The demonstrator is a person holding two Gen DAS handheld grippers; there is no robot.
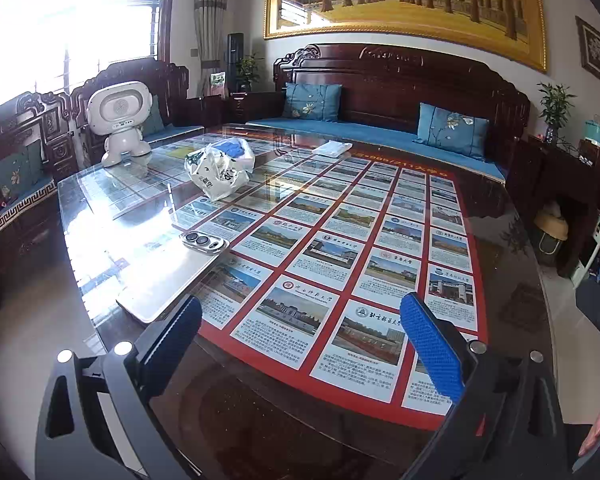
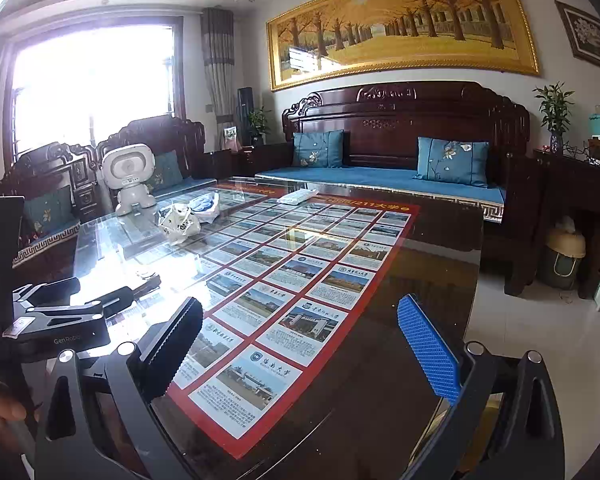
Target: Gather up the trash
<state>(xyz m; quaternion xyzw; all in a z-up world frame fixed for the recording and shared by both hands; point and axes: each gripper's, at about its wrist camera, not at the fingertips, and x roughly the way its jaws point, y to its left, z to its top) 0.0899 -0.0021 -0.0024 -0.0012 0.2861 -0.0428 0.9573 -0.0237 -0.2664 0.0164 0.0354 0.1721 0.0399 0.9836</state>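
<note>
A large glass-topped table (image 1: 100,208) fills both views, its hard, glossy surface laid over a red poster (image 1: 380,240) of small printed cards. Far across it, near a smooth white toy robot (image 1: 120,120), sits the trash: a crumpled white plastic bag (image 1: 216,172) with blue material inside, and beyond it a flat white packet (image 1: 332,147). A slim silver phone (image 1: 172,280) lies near the left claw (image 1: 300,320). Both the left claw and the right claw (image 2: 300,336) are spread wide, empty, with ridged blue and dark pads, well short of the bag. Likely risks: window glare hiding the glass edge, the thin bag slipping or spilling when pinched, and the left claw knocking the phone on the slick glass.
</note>
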